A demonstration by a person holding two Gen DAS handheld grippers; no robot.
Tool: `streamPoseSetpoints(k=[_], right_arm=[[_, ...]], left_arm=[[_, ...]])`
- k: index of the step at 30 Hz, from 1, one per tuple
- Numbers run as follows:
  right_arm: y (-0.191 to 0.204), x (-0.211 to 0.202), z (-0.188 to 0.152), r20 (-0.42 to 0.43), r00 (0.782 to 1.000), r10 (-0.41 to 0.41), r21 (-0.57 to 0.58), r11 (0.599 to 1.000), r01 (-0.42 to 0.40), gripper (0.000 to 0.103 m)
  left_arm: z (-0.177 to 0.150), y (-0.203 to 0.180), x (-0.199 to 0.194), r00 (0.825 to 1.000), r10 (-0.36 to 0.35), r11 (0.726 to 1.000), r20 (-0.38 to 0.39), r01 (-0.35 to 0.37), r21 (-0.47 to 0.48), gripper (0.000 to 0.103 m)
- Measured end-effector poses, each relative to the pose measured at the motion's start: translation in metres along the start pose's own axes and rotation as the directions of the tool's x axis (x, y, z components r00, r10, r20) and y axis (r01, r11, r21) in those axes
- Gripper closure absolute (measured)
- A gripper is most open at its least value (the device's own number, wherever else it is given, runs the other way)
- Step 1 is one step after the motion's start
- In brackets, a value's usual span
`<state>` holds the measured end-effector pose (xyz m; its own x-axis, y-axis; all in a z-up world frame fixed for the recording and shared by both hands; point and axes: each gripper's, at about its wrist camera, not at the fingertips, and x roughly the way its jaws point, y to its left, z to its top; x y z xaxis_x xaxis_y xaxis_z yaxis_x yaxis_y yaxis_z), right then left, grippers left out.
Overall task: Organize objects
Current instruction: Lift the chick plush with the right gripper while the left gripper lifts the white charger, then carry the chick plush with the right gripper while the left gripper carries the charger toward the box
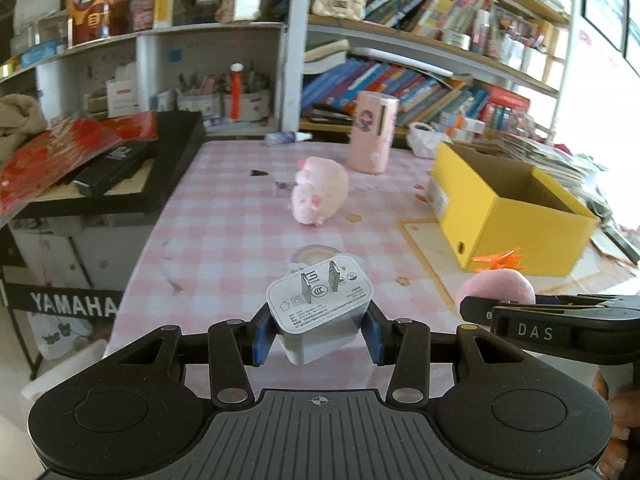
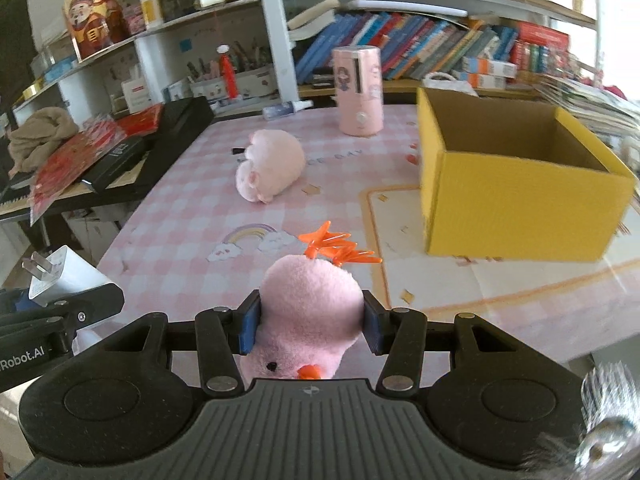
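Two fisheye cameras ride just behind their grippers, each looking forward and downward along its fingers over a pink checked tablecloth toward crowded bookshelves. The left wrist view sits close behind the left gripper, with the right gripper entering at its right edge. The right wrist view sits as close behind the right gripper and catches the left gripper at its left edge. Both share the yellow cardboard box, the pink plush pig and the pink cylinder; the box looms nearer in the right view.
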<state>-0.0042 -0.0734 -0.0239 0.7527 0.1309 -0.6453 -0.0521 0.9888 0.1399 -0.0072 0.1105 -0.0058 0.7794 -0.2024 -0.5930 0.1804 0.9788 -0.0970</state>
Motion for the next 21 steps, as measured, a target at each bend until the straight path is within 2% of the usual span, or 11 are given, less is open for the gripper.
streamPoseSetpoints(k=[10, 21], right_arm=[[-0.03, -0.03, -0.019, 0.018, 0.994, -0.104, 0.083, 0.991, 0.102, 0.056], [-0.063, -0.049, -0.03, 0.025, 0.98, -0.199, 0.173, 0.966, 0.191, 0.056]], left_arm=[[-0.002, -0.031, -0.001, 0.994, -0.106, 0.991, 0.001, 0.106, 0.079, 0.06], [0.0, -0.065, 0.008, 0.981, -0.194, 0.968, -0.017, 0.194, 0.159, 0.059]])
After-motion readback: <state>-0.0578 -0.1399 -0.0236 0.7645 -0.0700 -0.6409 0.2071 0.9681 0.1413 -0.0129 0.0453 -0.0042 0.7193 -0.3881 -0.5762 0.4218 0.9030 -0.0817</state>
